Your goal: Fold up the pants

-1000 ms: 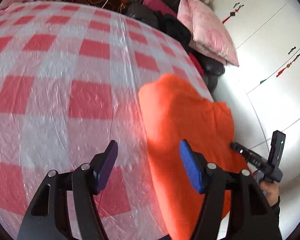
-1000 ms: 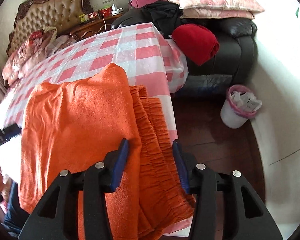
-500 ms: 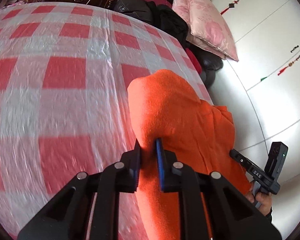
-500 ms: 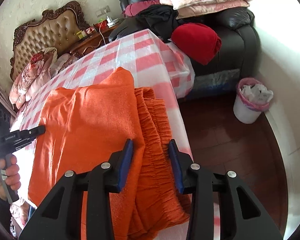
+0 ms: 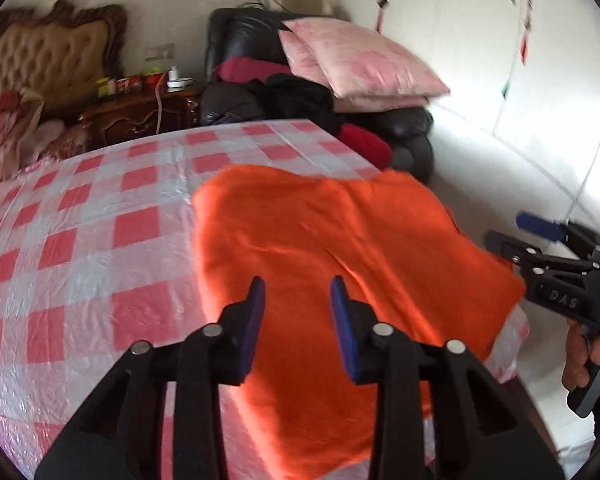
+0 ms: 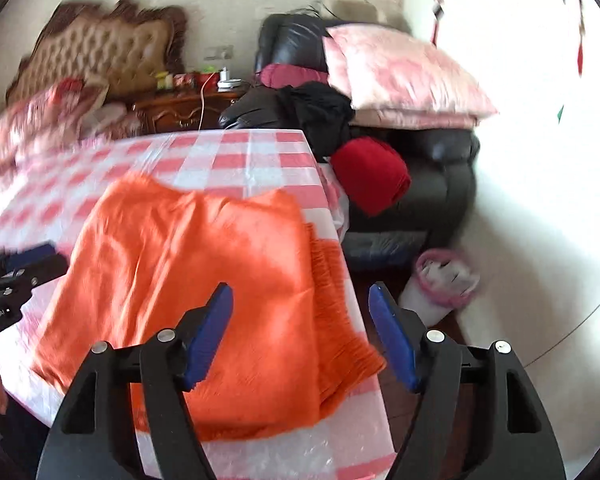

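Orange pants [image 5: 340, 264] are lying folded on the checked worktop [image 5: 100, 240], by its edge. Left gripper [image 5: 298, 300] and right gripper [image 6: 300, 312] are being held above them, jaws just opened, nothing between. Next fold should be gripped at matching corners, edges kept aligned.

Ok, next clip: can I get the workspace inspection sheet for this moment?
Surface: checked plastic cover on the bed, wrinkled.
Job's things: orange pants folded over at the bed's corner, elastic waistband along the right edge.
Clutter: nothing seen on the cover besides the pants.
Grippers: left gripper and right gripper both open above the pants, nothing between the pads; jaws have just been opening.
Cables: white cable on the nightstand.
Surroundings: black armchair piled with pink pillows, waste bin, headboard.
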{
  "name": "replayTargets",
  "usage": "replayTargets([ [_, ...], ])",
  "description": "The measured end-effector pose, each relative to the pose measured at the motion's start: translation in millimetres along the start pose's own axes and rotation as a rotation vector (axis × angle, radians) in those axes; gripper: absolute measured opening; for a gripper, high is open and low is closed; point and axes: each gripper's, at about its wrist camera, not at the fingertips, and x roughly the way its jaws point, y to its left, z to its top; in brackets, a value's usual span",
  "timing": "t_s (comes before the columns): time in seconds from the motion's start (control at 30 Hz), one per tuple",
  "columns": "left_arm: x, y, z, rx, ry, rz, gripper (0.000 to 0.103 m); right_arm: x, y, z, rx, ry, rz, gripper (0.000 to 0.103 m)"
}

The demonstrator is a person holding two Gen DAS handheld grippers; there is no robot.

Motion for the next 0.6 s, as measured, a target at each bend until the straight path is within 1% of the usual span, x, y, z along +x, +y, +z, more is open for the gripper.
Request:
replayTargets([
  [0.03,7.7,-10.4,-6.1,0.023,0.032,0.000,0.032,1.0,4.5,-4.2,-0.012,0.000,-0.010,0.069],
  [0.07,13.0,-14.3,-10.0,0.029,0.053,-0.001,0.032,7.2,8.7,-11.4,-0.018,0.027,-0.008,0.068],
  [0.13,26.9,-20.8,-23.2,0.046,0.129,0.016,0.032,20.0,9.2,-22.8,-0.002,0.081,-0.002,0.068],
  [0.17,26.3,-21.8,-28.4,0.055,0.124,0.022,0.032,29.8,8.3,-30.1,0.002,0.118,-0.007,0.068],
  [0.2,24.3,-24.0,-29.0,0.069,0.110,0.031,0.032,33.9,7.8,-34.8,0.003,0.129,-0.003,0.068],
  [0.23,24.3,-22.8,-28.5,0.069,0.107,0.035,0.032,33.7,6.3,-38.7,0.008,0.116,-0.001,0.068],
  [0.3,20.4,-23.3,-19.5,0.074,0.063,0.052,0.032,32.8,5.9,-40.7,0.003,0.110,0.001,0.069],
  [0.33,20.8,-25.0,-9.9,0.092,0.029,0.069,0.032,34.2,6.1,-41.0,0.003,0.114,0.000,0.069],
  [0.37,23.3,-25.4,-1.1,0.100,0.019,0.081,0.032,34.6,5.8,-39.7,0.003,0.116,0.000,0.069],
  [0.43,31.3,-20.9,25.0,0.076,-0.003,0.103,0.032,36.6,4.4,-39.9,0.008,0.117,0.004,0.069],
  [0.47,35.0,-19.4,36.2,0.066,-0.007,0.109,0.036,36.7,5.0,-40.5,0.007,0.118,0.005,0.069],
  [0.5,41.5,-17.4,47.2,0.060,0.001,0.101,0.039,36.5,5.3,-40.9,0.005,0.118,0.005,0.069],
  [0.53,54.8,-14.8,61.2,0.055,0.030,0.092,0.040,35.6,6.0,-40.7,0.005,0.118,0.005,0.069],
  [0.6,75.1,-14.4,74.0,0.068,0.083,0.108,0.040,36.5,5.0,-41.2,0.010,0.122,0.008,0.069],
])
